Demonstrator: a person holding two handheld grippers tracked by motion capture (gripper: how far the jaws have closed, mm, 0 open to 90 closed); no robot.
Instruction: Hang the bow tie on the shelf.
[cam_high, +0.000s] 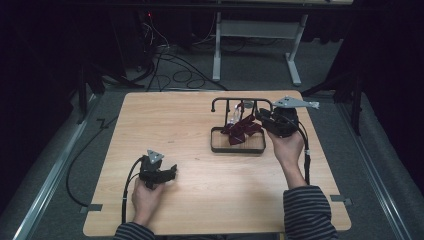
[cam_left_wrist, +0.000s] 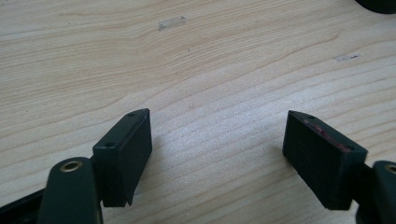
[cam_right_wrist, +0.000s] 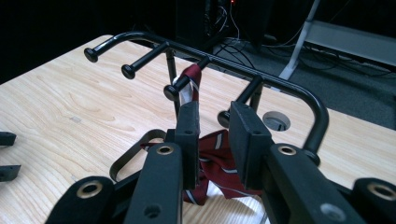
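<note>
The right gripper (cam_right_wrist: 212, 135) has its jaws narrowed just beside a dark red striped tie (cam_right_wrist: 219, 158), a slim gap showing between them. The tie hangs from a peg of the black rack (cam_high: 239, 102) and pools on its tray, near the surface's far right corner. The left gripper (cam_left_wrist: 217, 154), jaws wide and holding nothing, hovers by the near left edge of the surface (cam_left_wrist: 210, 60).

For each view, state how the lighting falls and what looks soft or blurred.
High view: table lit, surroundings dark, tie small and soft. Left gripper view: even light, soft shadows under the jaws. Right gripper view: near jaws slightly blurred, rack sharper, background dark.
</note>
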